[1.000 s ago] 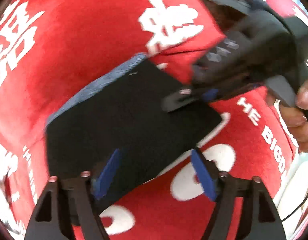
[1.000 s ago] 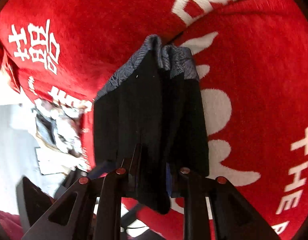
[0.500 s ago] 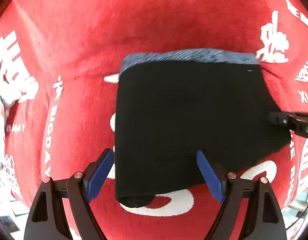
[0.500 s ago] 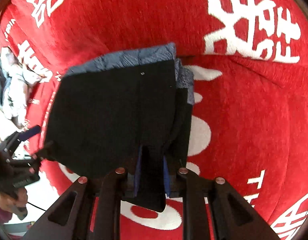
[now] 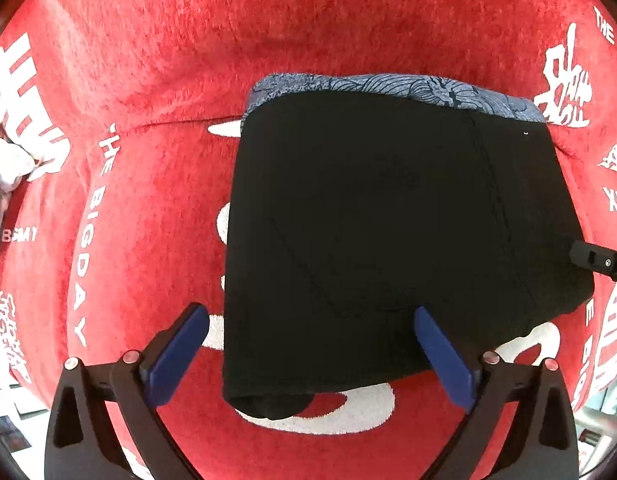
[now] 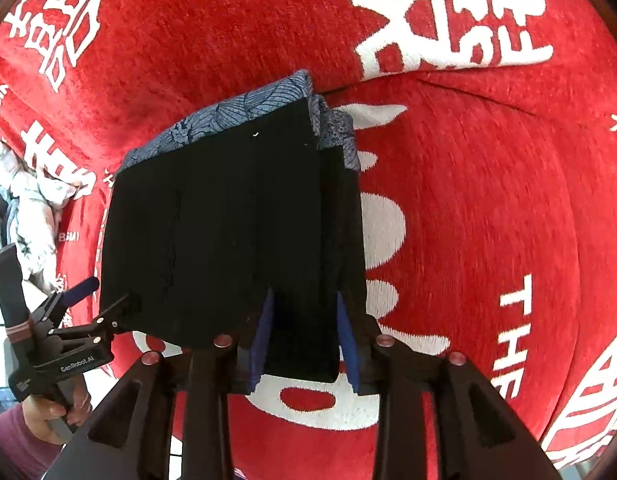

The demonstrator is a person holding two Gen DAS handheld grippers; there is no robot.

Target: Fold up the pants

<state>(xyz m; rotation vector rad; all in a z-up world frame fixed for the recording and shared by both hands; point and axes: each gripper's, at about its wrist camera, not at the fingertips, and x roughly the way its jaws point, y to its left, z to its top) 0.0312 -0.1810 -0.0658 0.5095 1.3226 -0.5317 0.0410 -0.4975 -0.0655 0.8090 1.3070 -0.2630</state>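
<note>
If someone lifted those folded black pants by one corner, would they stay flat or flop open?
The black pants would probably droop: the layers at the blue patterned waistband lie loose and uneven. The cloth looks soft and light. The right hand-held gripper pinches one edge, which may hold those layers together; the left hand-held gripper is open.

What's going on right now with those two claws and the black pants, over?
Left gripper open, straddling the near edge of the pants. Right gripper shut on the pants' edge. Pants folded compact on the red blanket. Nothing in the way.
</note>
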